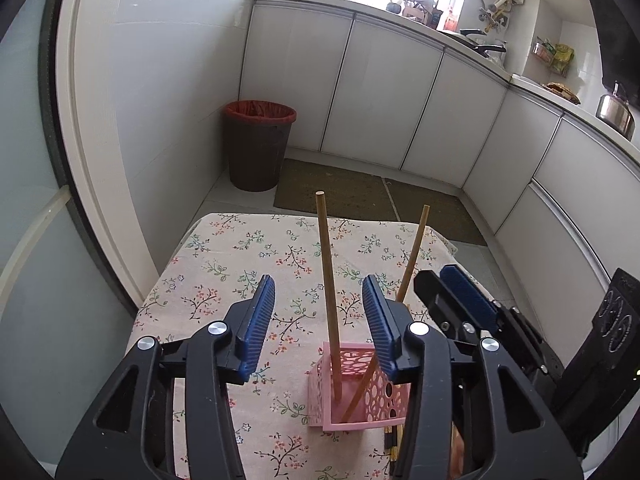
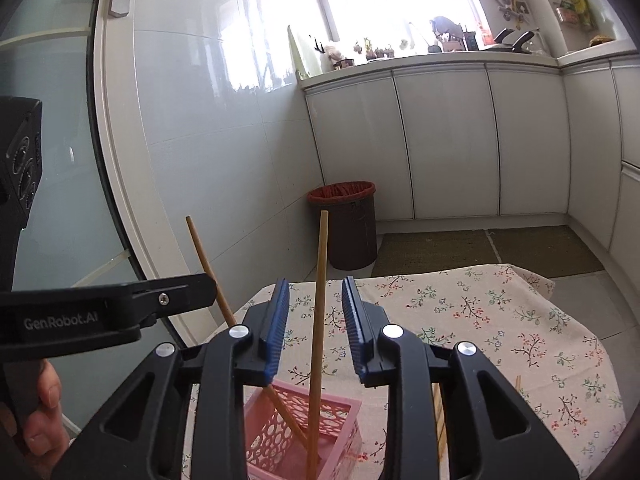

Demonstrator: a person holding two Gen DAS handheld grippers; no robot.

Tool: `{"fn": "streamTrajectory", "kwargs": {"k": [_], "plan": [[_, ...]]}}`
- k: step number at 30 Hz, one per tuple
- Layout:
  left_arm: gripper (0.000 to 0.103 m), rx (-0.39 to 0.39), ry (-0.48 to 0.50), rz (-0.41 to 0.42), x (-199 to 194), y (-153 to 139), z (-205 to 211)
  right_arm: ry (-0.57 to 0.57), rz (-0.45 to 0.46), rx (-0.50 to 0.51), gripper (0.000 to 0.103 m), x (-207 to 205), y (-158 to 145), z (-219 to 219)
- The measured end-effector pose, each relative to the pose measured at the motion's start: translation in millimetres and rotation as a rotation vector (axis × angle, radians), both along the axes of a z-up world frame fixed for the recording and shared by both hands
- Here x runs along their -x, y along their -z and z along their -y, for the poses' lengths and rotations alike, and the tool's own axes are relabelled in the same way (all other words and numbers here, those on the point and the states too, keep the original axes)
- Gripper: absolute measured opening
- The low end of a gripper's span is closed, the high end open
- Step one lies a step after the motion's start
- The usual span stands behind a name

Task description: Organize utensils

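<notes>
So we're looking at two chopsticks [image 1: 329, 280] already standing in the pink basket [image 1: 356, 396] on the tabletop [image 1: 224, 264], leaning apart from each other. Both hand-held grippers are sitting spread with nothing pinched: the left one [image 1: 319, 322] and the right one [image 2: 316, 330] each just have a stick passing loosely between the pads. More sticks [image 2: 440, 412] are lying beside the basket, so we're guessing those are still waiting.

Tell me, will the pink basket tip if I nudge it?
Probably. The pink basket looks light, thin perforated plastic, and two long chopsticks lean well above its rim, so it seems top-heavy. On the floral tablecloth it may drag and tilt rather than slide.
</notes>
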State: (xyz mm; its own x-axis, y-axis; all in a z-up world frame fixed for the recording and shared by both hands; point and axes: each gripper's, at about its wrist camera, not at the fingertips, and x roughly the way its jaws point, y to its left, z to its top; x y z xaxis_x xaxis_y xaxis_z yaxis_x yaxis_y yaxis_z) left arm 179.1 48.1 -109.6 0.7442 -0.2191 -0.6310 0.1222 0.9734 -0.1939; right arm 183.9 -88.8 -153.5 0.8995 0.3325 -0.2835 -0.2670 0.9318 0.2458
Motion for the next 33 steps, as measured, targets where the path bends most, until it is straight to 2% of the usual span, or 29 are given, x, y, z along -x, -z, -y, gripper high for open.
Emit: {"fn": "streamTrajectory", "kwargs": {"k": [1,3,6,11,13,15,18,22,29,31,33], "plan": [[0.045,0.008,-0.002,0.002,1.4,-1.5,-0.4,-0.002,-0.006,0.008,0.032,4.2,-5.5,3.1],[0.046,0.009,-0.004,-0.007,4.2,-5.0,1.4,0.004,-0.02,0.009,0.042,12.4,-15.8,10.8],[0.047,0.006,0.007,0.006,12.9,-12.7,6.8,0.006,-0.045,0.007,0.051,26.3,-26.4,23.5],[0.052,-0.004,-0.009,-0.008,27.7,-22.7,15.1,0.07,-0.203,0.044,0.052,44.3,-32.1,55.1],[0.053,-0.015,0.004,-0.022,34.1,-24.4,23.8,0.086,-0.272,0.027,0.058,53.2,-31.5,71.5],[0.06,-0.046,0.026,-0.03,40.6,-24.1,37.0,0.056,-0.335,-0.013,0.063,60.1,-25.6,83.7],[0.061,-0.099,0.045,-0.062,45.6,-16.3,53.6,0.039,-0.408,-0.037,0.063,65.0,-7.3,96.1],[0.061,-0.073,0.076,-0.156,50.9,3.8,61.8,0.021,-0.485,-0.024,0.063,58.0,21.9,105.8],[0.059,-0.102,0.071,-0.236,66.0,41.4,70.8,0.038,-0.583,-0.002,0.063,50.5,48.8,124.1],[0.056,-0.089,0.084,-0.271,66.2,54.1,75.5,0.055,-0.612,-0.011,0.063,47.3,55.3,127.7],[0.049,-0.076,0.099,-0.301,65.7,64.9,82.6,0.067,-0.634,-0.021,0.049,44.1,60.2,130.1]]}}
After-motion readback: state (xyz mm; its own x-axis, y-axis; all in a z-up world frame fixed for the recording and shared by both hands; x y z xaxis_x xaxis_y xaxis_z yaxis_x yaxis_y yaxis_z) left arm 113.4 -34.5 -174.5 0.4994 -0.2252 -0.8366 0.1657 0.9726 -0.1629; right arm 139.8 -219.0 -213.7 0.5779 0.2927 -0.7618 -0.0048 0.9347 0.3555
